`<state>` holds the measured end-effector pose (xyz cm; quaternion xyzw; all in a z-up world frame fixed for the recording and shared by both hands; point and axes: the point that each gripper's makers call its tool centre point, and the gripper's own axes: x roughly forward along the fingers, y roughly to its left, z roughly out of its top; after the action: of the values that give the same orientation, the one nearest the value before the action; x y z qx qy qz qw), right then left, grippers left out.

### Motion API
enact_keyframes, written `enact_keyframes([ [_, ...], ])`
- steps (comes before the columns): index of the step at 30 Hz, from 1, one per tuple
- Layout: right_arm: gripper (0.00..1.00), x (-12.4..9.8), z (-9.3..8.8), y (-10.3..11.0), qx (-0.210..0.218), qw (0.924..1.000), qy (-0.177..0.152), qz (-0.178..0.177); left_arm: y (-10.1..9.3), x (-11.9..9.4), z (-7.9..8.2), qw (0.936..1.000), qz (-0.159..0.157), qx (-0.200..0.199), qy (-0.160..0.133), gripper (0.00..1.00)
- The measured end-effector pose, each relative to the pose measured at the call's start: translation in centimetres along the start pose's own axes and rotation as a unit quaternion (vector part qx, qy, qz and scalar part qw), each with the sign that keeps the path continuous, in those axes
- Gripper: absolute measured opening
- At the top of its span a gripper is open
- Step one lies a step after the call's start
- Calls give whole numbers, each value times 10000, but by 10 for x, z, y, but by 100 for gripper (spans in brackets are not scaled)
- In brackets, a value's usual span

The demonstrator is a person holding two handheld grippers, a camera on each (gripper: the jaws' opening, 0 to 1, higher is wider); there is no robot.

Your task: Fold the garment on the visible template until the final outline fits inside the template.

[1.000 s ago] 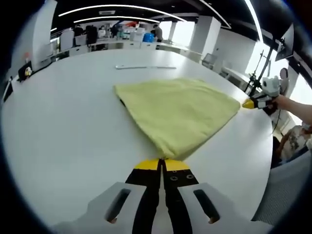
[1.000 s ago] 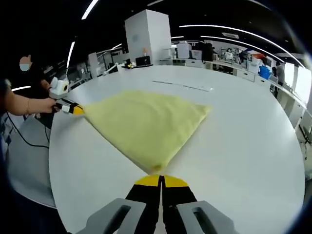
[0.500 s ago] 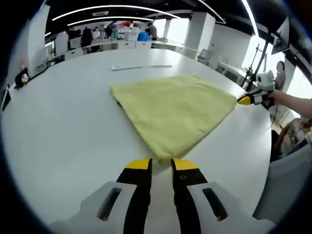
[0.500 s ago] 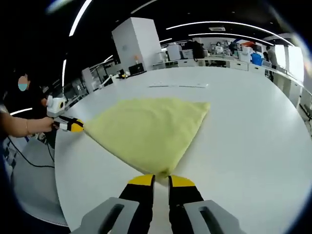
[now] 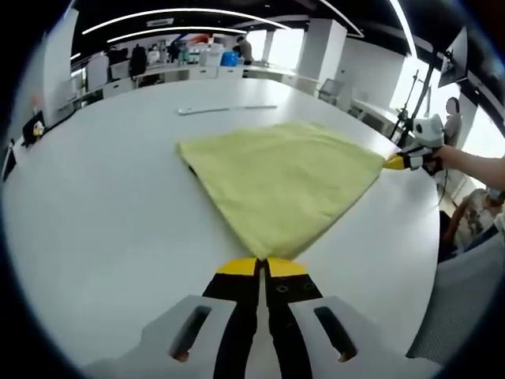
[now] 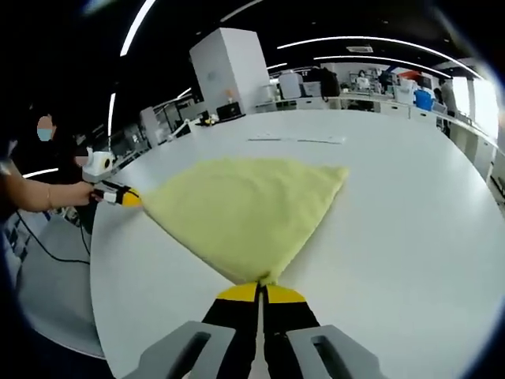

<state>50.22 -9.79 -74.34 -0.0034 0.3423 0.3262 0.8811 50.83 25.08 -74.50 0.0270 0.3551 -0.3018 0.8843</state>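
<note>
A yellow garment (image 5: 280,178) lies folded flat on the white round table (image 5: 102,229), roughly triangular in outline. In the left gripper view my left gripper (image 5: 263,263) is shut on the garment's near corner, and the right gripper (image 5: 394,163) comes in from the right, gripping the far right corner. In the right gripper view the same garment (image 6: 245,209) spreads ahead; my right gripper (image 6: 259,287) is shut on its near corner. The left gripper (image 6: 130,197), held by a hand, pinches the left corner. A dark edge peeks from under the garment's left side.
A thin pale strip (image 5: 225,109) lies on the table beyond the garment, also seen as the strip (image 6: 296,140) in the right gripper view. The table edge (image 6: 102,316) drops off near the person. Desks and pillars stand far behind.
Half a second ago both grippers stood open just short of the garment's corners. Both have now closed on those corners again, as they were a second ago.
</note>
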Motion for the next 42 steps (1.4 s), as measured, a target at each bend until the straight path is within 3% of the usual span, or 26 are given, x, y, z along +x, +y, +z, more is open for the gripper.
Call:
enact_keyframes([
  [15, 0, -5, -12, -1, -430, 9985, 345, -62, -1, -1, -7, 9999, 63, -35, 81, 0],
  [35, 0, -28, -38, 4, -450, 9971, 596, -172, -19, -11, -22, 9999, -7, 54, 148, 0],
  [42, 0, -34, -41, 8, -310, 9981, 505, -165, -20, -11, -23, 9998, -22, 98, 161, 0],
])
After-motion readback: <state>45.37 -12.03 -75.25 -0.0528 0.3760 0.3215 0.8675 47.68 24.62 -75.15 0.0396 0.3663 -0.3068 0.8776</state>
